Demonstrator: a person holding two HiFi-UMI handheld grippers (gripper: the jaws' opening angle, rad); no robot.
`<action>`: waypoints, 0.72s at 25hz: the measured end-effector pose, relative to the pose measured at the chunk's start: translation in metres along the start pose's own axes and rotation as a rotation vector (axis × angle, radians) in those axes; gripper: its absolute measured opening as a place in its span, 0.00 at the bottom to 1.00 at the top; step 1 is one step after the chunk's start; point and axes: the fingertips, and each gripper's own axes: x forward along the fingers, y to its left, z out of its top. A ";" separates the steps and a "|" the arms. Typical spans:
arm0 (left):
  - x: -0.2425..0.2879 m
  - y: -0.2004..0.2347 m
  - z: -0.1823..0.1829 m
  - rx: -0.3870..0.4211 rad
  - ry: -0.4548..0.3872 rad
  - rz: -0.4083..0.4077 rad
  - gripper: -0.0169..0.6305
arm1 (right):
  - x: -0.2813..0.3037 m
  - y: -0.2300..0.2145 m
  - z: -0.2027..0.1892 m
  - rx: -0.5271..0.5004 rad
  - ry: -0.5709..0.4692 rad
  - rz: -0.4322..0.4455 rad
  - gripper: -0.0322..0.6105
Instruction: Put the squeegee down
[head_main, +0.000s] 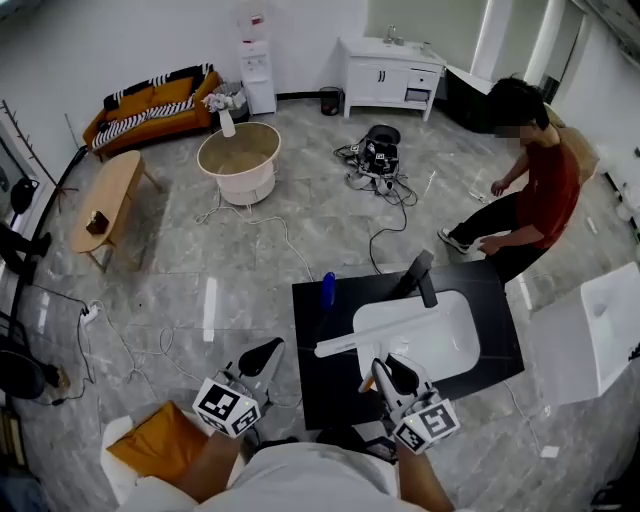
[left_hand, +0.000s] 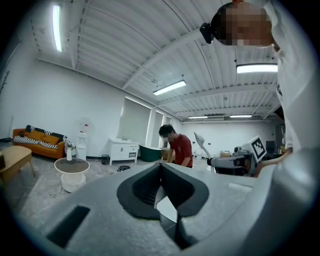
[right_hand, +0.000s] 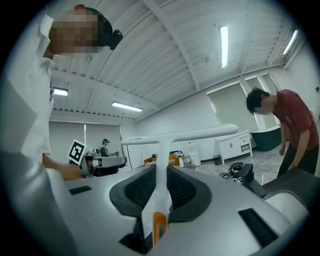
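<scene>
The squeegee (right_hand: 161, 150) is white and T-shaped, with an orange mark low on its handle. My right gripper (right_hand: 161, 172) is shut on that handle, and the blade stands crosswise above the jaws. In the head view the squeegee (head_main: 345, 346) hangs over the near left part of the white sink basin (head_main: 455, 345), held by my right gripper (head_main: 385, 370). My left gripper (head_main: 262, 356) is off the black table's left side, low over the floor. Seen in its own view, the left gripper (left_hand: 161, 169) has its jaws together with nothing between them.
The basin is set in a black table (head_main: 320, 390) with a black faucet (head_main: 422, 276) and a blue bottle (head_main: 328, 290). A person in a red shirt (head_main: 545, 190) crouches beyond it. A white box (head_main: 590, 335) stands to the right. Cables (head_main: 250, 225) and a round tub (head_main: 240, 162) are on the floor.
</scene>
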 end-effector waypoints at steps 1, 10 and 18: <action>0.006 0.002 0.003 0.007 0.002 0.011 0.05 | 0.003 -0.008 0.001 0.009 0.000 0.009 0.16; 0.050 0.024 -0.015 0.022 0.055 0.103 0.05 | 0.027 -0.063 -0.030 0.072 0.084 0.082 0.16; 0.078 0.069 -0.059 -0.074 0.102 0.038 0.05 | 0.055 -0.072 -0.077 0.138 0.252 -0.003 0.16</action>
